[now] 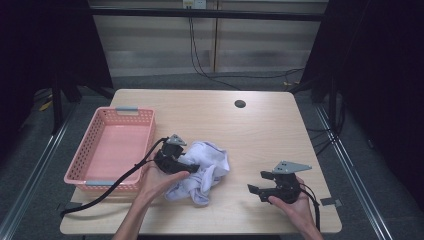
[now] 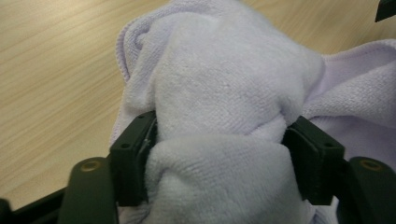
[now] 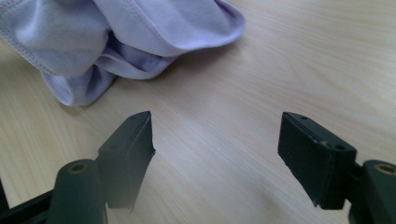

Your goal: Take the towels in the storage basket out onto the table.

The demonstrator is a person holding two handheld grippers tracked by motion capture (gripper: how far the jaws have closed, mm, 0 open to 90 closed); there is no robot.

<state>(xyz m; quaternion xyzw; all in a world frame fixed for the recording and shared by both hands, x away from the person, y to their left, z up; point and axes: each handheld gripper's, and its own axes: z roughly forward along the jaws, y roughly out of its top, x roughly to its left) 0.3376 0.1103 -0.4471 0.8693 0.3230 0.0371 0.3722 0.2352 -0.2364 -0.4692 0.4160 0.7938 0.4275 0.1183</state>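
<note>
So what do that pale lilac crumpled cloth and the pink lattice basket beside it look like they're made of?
The pale lilac crumpled cloth looks like soft terry or microfibre: a fuzzy matte nap, stitched hems, and it bunches between the left gripper. The pink lattice basket looks like moulded plastic: a smooth, even perforated wall with grey handles, though the finish is hard to judge from the high view.

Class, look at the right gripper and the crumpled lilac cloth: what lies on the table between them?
Nothing: in the right gripper view, bare wood separates the open right gripper from the lilac cloth.
</note>
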